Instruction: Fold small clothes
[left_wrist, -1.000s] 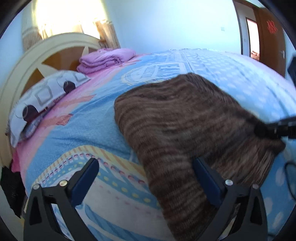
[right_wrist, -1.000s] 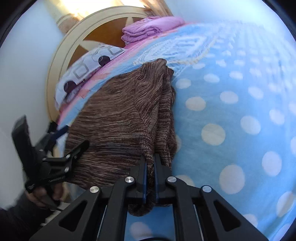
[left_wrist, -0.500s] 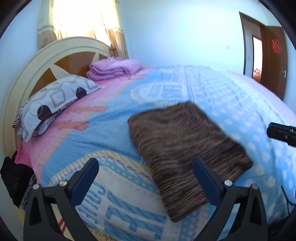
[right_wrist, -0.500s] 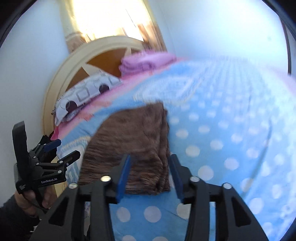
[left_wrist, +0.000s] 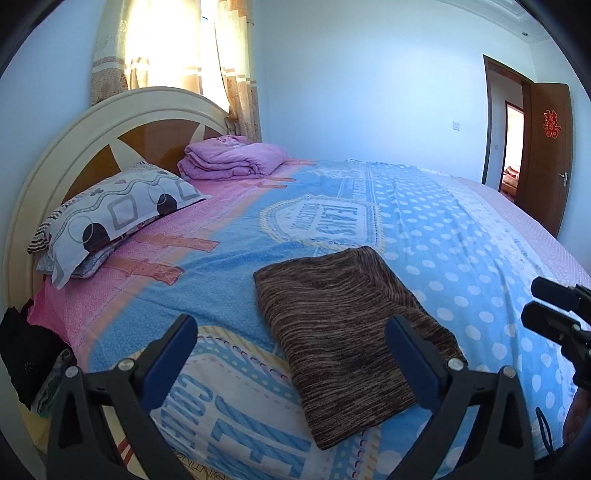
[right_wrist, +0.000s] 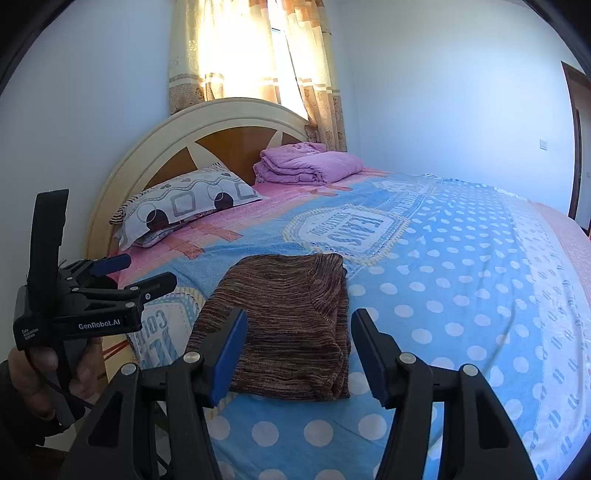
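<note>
Left claw (left_wrist: 290, 356): spread, holding nothing.
Right claw (right_wrist: 299, 354): spread, holding nothing.
Garment (left_wrist: 343, 321): folded on bed (left_wrist: 461, 236); near edge partly hidden behind claw fingers.

Right gripper (right_wrist: 297, 350) now open, off garment (right_wrist: 288, 325).

We hold our left gripper (left_wrist: 290, 349) with jaws spread wide, gripping nothing. Our right gripper (right_wrist: 297, 350) hangs parted too, level beside it, our left hand (right_wrist: 35, 373) wrapped round its handle.
</note>
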